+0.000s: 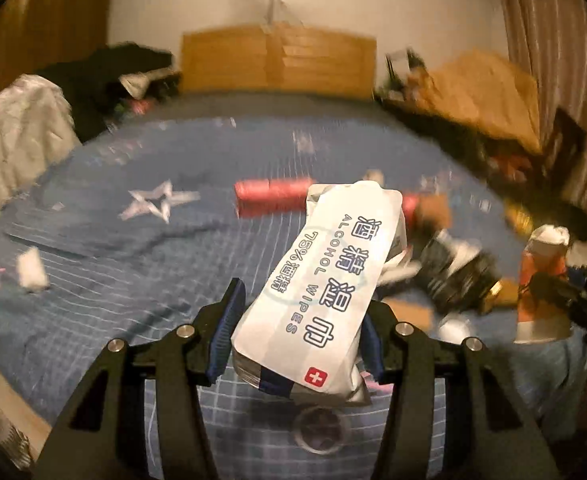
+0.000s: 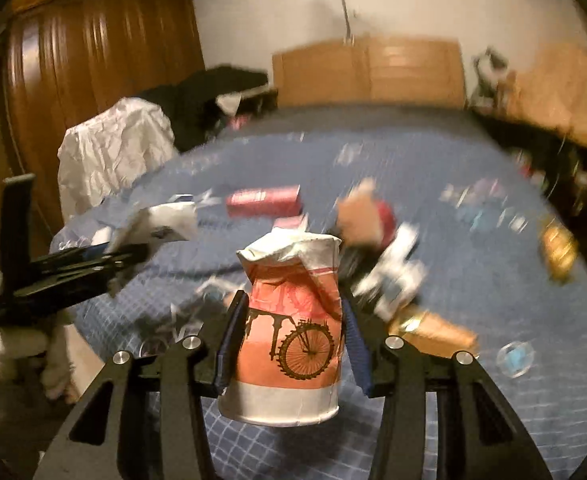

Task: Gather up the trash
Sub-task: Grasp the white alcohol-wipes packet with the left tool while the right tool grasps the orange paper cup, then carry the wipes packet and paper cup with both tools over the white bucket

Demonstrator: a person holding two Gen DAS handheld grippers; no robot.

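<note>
My left gripper (image 1: 299, 316) is shut on a white alcohol wipes packet (image 1: 325, 276) and holds it above the blue bed cover (image 1: 133, 264). My right gripper (image 2: 291, 320) is shut on a crushed orange and white paper cup (image 2: 293, 328) with a bicycle print. The cup and the right gripper also show at the right edge of the left wrist view (image 1: 541, 280). The left gripper with its packet shows at the left of the right wrist view (image 2: 93, 256). More trash lies on the bed: a red box (image 1: 273, 196), a small white scrap (image 1: 32, 270), a dark wrapper pile (image 1: 457, 268).
The bed has a wooden headboard (image 1: 277, 58). Dark clothes (image 1: 105, 76) and a white garment (image 1: 17, 132) lie at the left. A cluttered side surface (image 1: 481, 96) is at the right. A brown wardrobe (image 2: 93, 56) stands at the left. A clear round lid (image 2: 515, 354) lies on the cover.
</note>
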